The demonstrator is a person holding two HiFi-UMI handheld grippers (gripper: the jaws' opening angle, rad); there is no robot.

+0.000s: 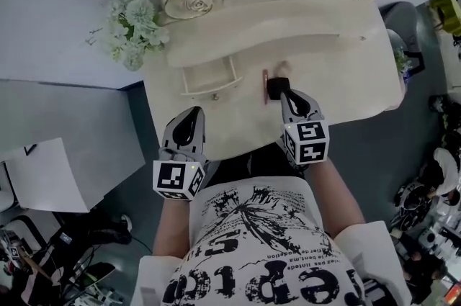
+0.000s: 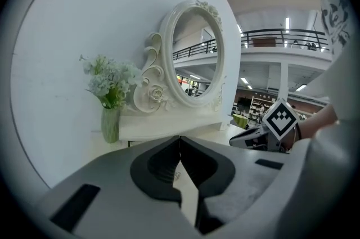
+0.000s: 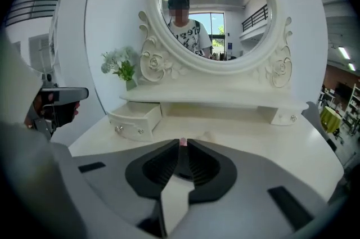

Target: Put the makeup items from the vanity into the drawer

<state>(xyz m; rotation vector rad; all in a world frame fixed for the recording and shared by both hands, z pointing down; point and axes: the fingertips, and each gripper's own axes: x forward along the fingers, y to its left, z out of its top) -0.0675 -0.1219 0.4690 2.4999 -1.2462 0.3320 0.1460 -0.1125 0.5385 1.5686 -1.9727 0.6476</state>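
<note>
A slim pink makeup stick (image 1: 266,86) lies on the cream vanity top (image 1: 338,74), just left of my right gripper (image 1: 277,85). In the right gripper view the jaws of that gripper (image 3: 183,146) meet, and the stick's pink end (image 3: 183,142) shows just past the tips; I see no grip on it. The small left drawer (image 1: 209,80) (image 3: 135,120) stands pulled open. A small pale item (image 1: 282,68) sits beyond the right tips. My left gripper (image 1: 193,112) (image 2: 180,139) hovers near the vanity's front edge, shut and empty.
A vase of pale flowers (image 1: 133,27) (image 2: 109,86) stands at the back left. The oval mirror (image 3: 211,7) rises over a raised shelf (image 3: 214,98). A second small drawer (image 3: 287,116) at the right is closed. Floor clutter surrounds the vanity.
</note>
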